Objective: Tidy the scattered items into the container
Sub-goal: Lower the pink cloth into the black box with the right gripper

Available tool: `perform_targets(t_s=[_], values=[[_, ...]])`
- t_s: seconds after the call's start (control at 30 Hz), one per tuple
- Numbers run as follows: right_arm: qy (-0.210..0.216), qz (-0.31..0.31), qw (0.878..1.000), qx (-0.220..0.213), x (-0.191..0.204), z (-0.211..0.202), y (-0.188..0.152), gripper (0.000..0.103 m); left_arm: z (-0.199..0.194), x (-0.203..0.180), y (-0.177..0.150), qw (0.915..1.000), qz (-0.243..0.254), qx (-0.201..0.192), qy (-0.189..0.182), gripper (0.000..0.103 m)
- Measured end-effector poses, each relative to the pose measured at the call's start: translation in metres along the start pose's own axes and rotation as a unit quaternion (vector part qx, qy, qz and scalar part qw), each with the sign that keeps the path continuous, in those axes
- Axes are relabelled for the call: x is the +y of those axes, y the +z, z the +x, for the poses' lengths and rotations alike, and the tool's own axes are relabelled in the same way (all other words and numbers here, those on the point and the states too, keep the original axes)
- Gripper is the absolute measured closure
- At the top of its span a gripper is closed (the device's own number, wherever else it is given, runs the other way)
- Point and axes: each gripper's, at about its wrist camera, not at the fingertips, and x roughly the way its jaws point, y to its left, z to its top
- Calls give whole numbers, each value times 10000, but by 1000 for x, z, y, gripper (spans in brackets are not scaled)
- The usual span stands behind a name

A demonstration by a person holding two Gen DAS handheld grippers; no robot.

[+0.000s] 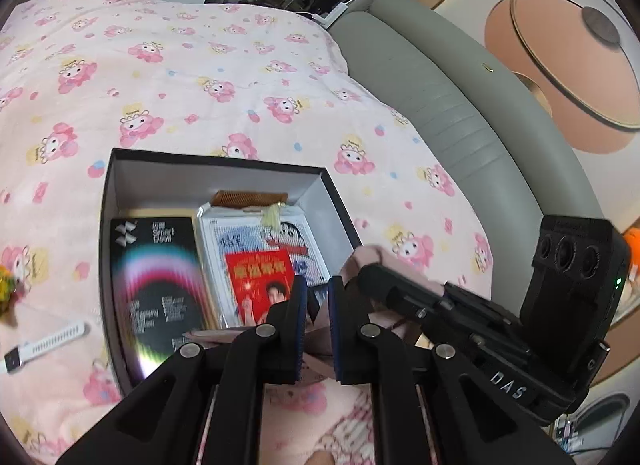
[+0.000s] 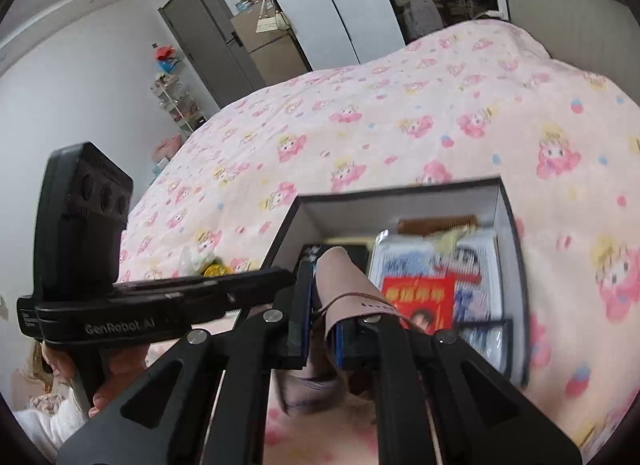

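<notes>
A pinkish-tan leather pouch (image 2: 344, 281) tied with a thin cord is held between both grippers, above the near edge of the black box (image 1: 224, 181). My left gripper (image 1: 318, 291) is shut on one end of the pouch (image 1: 372, 259), and my right gripper (image 2: 326, 297) is shut on the other end. Part of the right gripper's right finger is hidden by the leather. In the box lie a black printed carton (image 1: 160, 281), a white cartoon packet (image 1: 256, 233), a red envelope (image 1: 260, 277) and a brown comb (image 1: 248, 197).
A white watch strap (image 1: 44, 345) and a yellow wrapped item (image 1: 8, 285) lie on the pink patterned quilt (image 1: 180, 77), left of the box. A grey padded headboard (image 1: 440, 113) borders the bed on the right. A hand (image 2: 108, 377) grips the left gripper's handle.
</notes>
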Motion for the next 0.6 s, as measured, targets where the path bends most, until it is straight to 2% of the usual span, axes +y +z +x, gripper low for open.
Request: perform_targets(t_s=[0.13, 0.27, 0.37, 0.43, 0.5, 0.53, 0.6], values=[[-198, 155, 9997, -55, -19, 11, 8, 96, 14, 16, 0, 9992, -142, 238, 293, 95], [-230, 344, 9989, 209, -37, 34, -5, 96, 34, 43, -11, 9957, -486, 642, 463, 94], [-312, 441, 9976, 433, -47, 44, -11, 95, 48, 58, -15, 9922, -784, 853, 463, 91], [-352, 487, 9976, 347, -52, 36, -13, 95, 57, 62, -15, 9903, -888, 953, 488, 90], [-370, 514, 9977, 250, -54, 26, -16, 90, 66, 65, -12, 9887, -1036, 977, 466, 86], [-390, 552, 9974, 240, -56, 23, -18, 85, 69, 67, -12, 9877, -1144, 986, 413, 79], [-415, 625, 9967, 323, -62, 21, -26, 84, 80, 74, -10, 9836, -1451, 1049, 216, 71]])
